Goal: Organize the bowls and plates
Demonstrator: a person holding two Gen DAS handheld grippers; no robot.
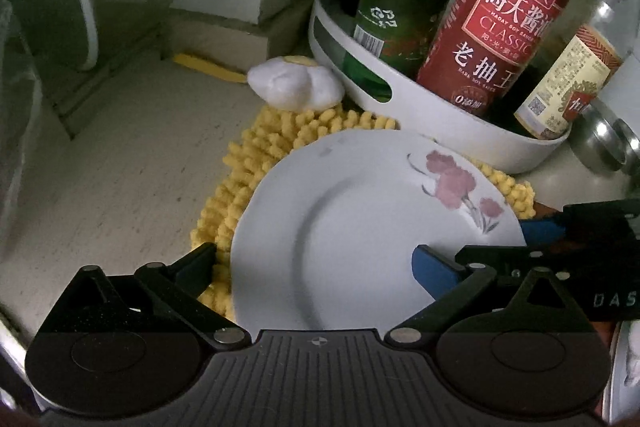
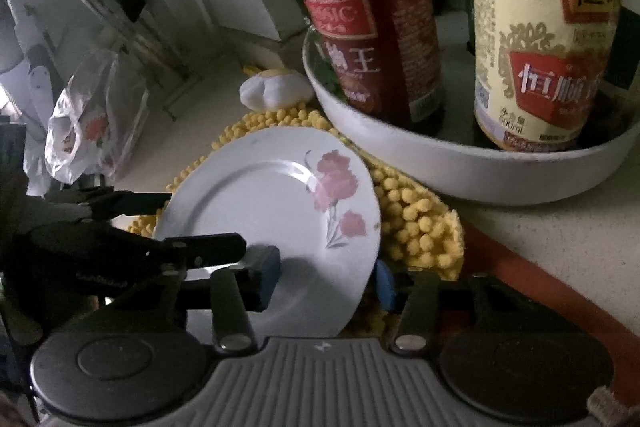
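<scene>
Both tools straddle the flowered plate [image 1: 360,223] lying mid-frame on the yellow mat [image 1: 240,163]: left tool [image 1: 316,263] spread wide around it, right tool [image 2: 328,275] narrower over its lower rim; pad contact unclear. White bottle tray [image 1: 440,119] crowds the upper right; bare counter [image 1: 100,167] left

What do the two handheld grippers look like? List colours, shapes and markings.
The left gripper has black angular finger linkages with silver pivot pins, blue rubber pads and a ribbed grey body bearing a small cross mark. The right gripper has the same build; pale "DAS" lettering shows on its side.
</scene>
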